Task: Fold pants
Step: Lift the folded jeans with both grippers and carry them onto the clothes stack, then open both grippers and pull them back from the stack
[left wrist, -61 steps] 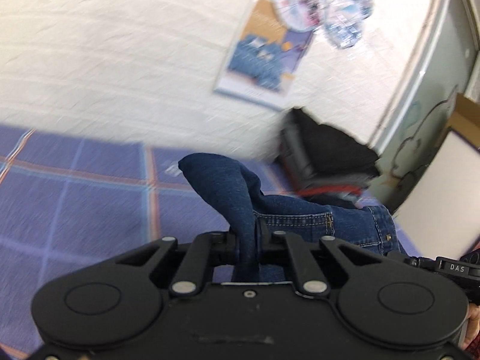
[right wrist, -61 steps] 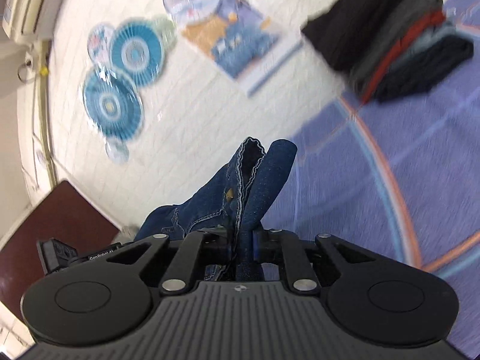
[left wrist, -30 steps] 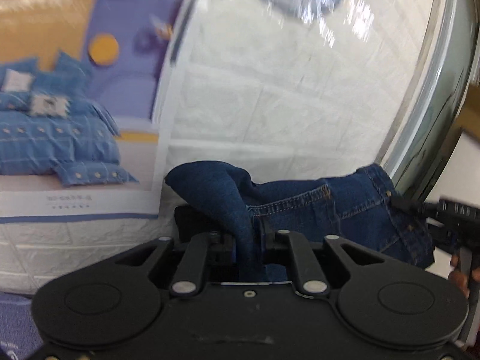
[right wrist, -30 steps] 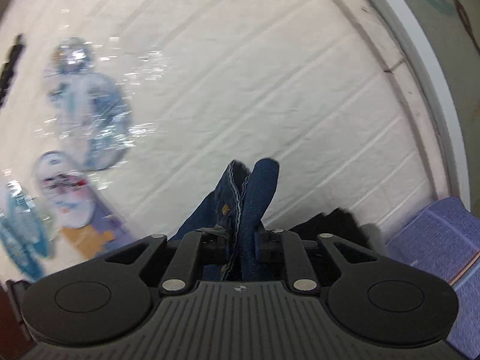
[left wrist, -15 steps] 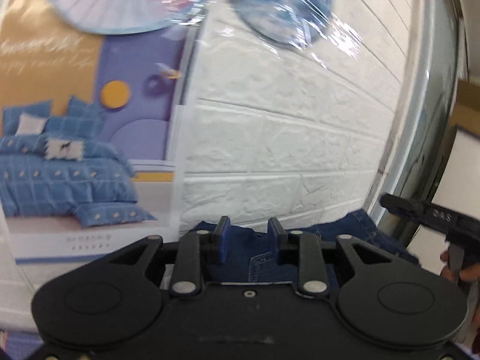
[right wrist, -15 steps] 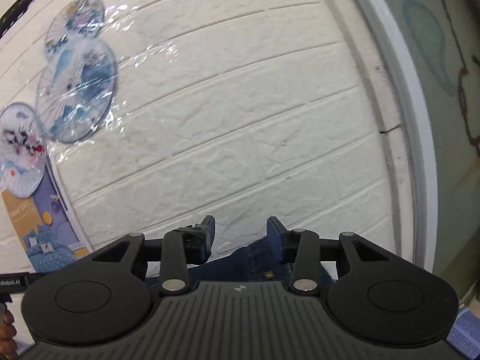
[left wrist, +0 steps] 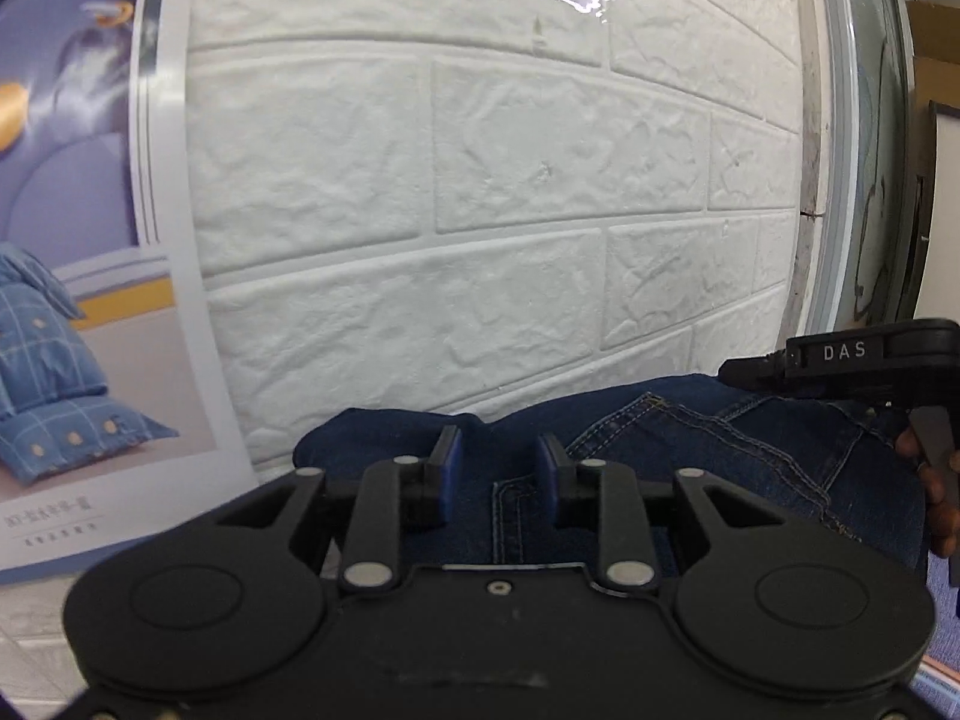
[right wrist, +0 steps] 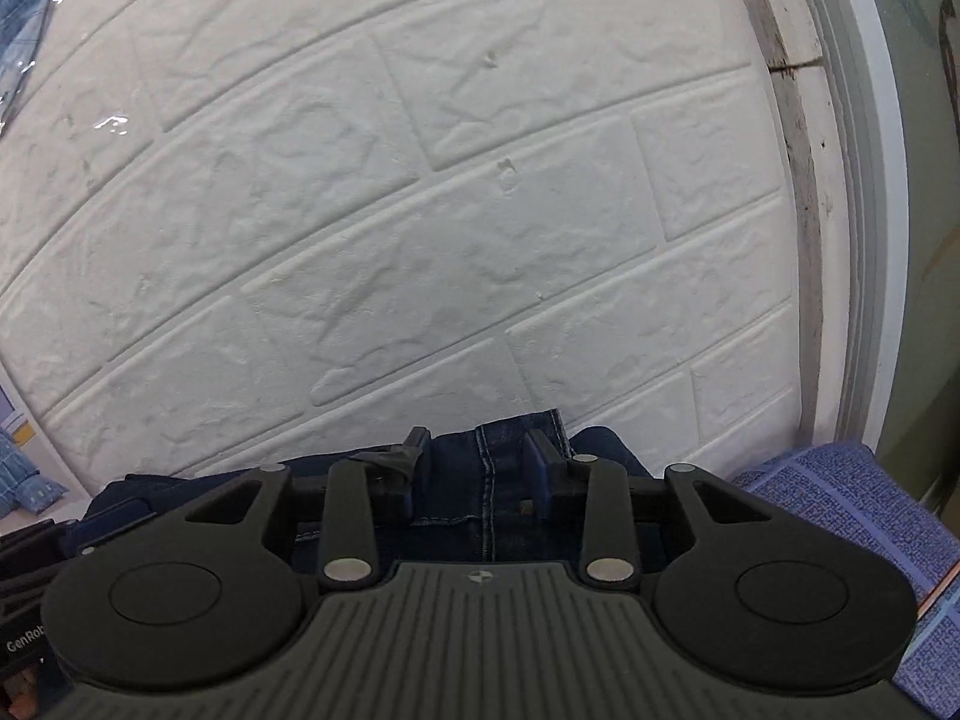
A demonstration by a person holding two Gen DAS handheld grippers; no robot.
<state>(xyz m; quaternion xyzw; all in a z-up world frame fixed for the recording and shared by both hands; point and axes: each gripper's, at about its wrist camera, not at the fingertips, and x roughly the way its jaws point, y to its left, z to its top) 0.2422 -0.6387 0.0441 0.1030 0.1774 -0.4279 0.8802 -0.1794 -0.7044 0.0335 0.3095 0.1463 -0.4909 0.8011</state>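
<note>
Now, jeans: dark blue jeans [left wrist: 690, 450] are seen lying low by the white brick wall [left wrist: 480, 180], under both tongs.
Left view only: a bedding poster [left wrist: 78, 300] is stuck on the wall at the left, and the right tongs [left wrist: 858, 360] are seen from the side, with dark fingers [left wrist: 936, 498] of a hand by them.
Right view only: a blue cloth [right wrist: 840, 516] is seen at the right, beside the jeans [right wrist: 480, 480], near a pale frame [right wrist: 864, 240].
Left tongs: the left tongs [left wrist: 495, 474] are held wide apart over the denim; nothing is pinched.
Right tongs: the right tongs [right wrist: 474, 468] are spread apart too, with a seam seen between them; nothing is gripped.
Pose: both tongs are pointed at the wall, low over the jeans.
</note>
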